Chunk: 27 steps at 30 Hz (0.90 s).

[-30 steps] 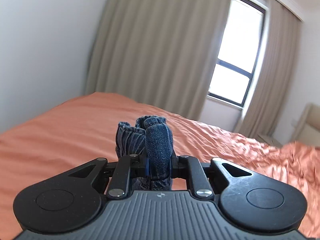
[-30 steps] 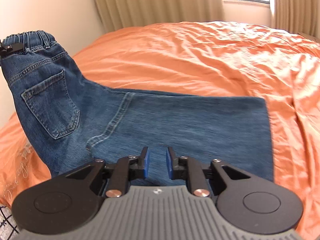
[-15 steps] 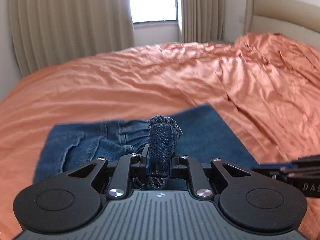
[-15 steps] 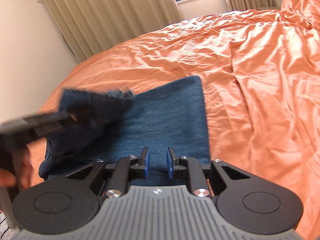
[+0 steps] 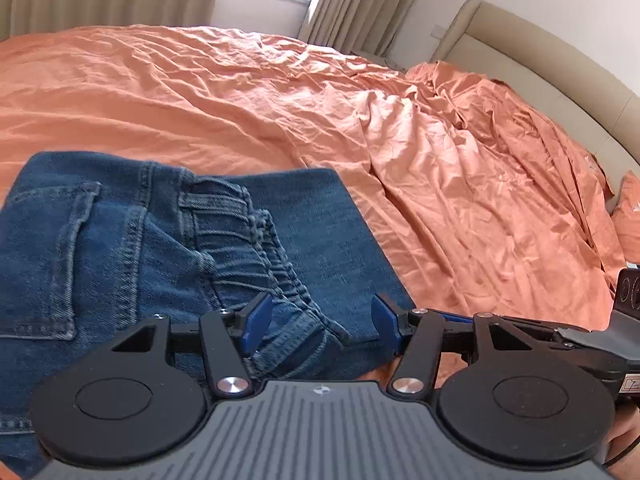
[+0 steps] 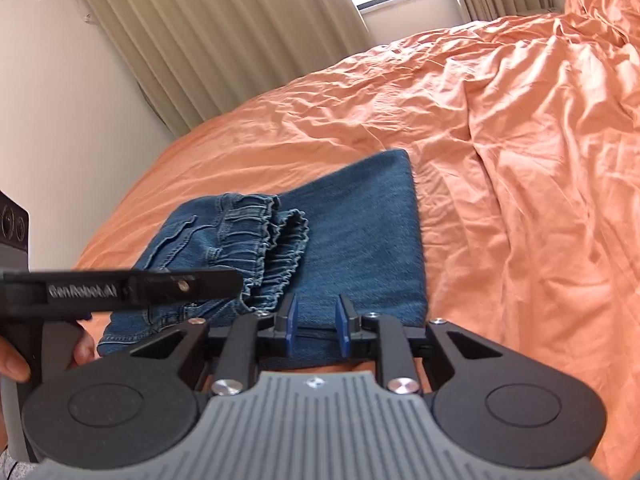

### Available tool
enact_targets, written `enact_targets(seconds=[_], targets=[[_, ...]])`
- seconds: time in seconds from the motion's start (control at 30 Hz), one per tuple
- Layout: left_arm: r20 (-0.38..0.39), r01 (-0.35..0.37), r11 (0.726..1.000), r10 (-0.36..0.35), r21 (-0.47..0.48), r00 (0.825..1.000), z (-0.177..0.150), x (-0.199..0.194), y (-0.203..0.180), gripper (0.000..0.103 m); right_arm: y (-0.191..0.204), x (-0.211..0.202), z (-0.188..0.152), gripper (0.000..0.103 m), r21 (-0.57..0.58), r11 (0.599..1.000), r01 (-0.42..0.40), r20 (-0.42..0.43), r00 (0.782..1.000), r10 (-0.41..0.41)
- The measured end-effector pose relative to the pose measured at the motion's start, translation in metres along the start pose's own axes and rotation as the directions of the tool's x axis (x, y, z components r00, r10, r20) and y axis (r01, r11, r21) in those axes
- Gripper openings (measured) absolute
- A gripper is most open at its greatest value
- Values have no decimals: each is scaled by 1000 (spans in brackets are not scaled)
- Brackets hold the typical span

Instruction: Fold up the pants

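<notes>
The blue denim pants (image 5: 132, 248) lie folded over on the orange bed, waist half on top of the leg half; they also show in the right wrist view (image 6: 360, 232). The elastic waistband (image 5: 256, 252) lies just in front of my left gripper (image 5: 320, 322), which is open and empty above it. My right gripper (image 6: 314, 318) is partly open and empty, low over the near edge of the leg part. The left gripper's finger (image 6: 132, 288) crosses the right wrist view above the waistband (image 6: 280, 240).
The orange bedsheet (image 5: 280, 92) is wrinkled, with a bunched duvet (image 5: 500, 140) at the right. A beige headboard (image 5: 540, 52) stands at the far right. Curtains (image 6: 224, 36) and a window are behind the bed; a wall is at the left.
My left gripper carried the waistband over and down onto the leg part, then opened and let it go. The right gripper stayed low at the near edge and opened slightly.
</notes>
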<state>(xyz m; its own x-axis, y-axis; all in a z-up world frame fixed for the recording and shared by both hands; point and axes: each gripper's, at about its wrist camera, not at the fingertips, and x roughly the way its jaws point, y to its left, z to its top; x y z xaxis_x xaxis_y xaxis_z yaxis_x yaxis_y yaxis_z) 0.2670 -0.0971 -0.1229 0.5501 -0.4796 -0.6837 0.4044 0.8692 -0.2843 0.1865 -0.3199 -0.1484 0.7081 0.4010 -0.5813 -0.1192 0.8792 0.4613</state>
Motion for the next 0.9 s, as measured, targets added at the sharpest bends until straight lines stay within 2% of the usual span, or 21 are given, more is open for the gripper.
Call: enact_targets(seconds=[0.07, 0.17, 0.27, 0.3, 0.4, 0.53, 0.7, 0.83, 0.87, 0.9], targets=[[23, -41, 999, 41, 9, 999, 7, -10, 10, 67, 7, 7, 7, 25, 9, 1000, -22, -9, 1000, 22], [69, -171, 984, 168, 43, 983, 13, -19, 29, 66, 17, 23, 19, 30, 33, 997, -73, -22, 997, 74], [110, -226, 974, 226, -15, 968, 14, -26, 57, 65, 29, 45, 33, 36, 36, 994, -101, -16, 995, 102], [119, -227, 973, 231, -48, 966, 14, -27, 67, 65, 32, 54, 38, 40, 36, 994, -104, -15, 994, 104], [122, -227, 966, 242, -125, 963, 15, -28, 95, 63, 34, 82, 52, 40, 56, 992, -111, -16, 994, 112], [128, -221, 963, 241, -156, 962, 16, -25, 117, 62, 31, 118, 64, 40, 87, 991, -105, -29, 994, 108], [156, -188, 960, 222, -208, 962, 19, -24, 139, 60, 23, 156, 68, 40, 122, 987, -106, -88, 989, 117], [174, -178, 956, 221, -231, 960, 21, -26, 147, 60, 16, 172, 61, 46, 173, 976, -130, -103, 983, 149], [180, -175, 956, 220, -237, 959, 22, -27, 148, 60, 18, 173, 61, 38, 164, 976, -141, -102, 982, 159], [185, -172, 955, 220, -242, 958, 22, -27, 149, 60, 20, 171, 60, 21, 159, 975, -157, -105, 979, 175]])
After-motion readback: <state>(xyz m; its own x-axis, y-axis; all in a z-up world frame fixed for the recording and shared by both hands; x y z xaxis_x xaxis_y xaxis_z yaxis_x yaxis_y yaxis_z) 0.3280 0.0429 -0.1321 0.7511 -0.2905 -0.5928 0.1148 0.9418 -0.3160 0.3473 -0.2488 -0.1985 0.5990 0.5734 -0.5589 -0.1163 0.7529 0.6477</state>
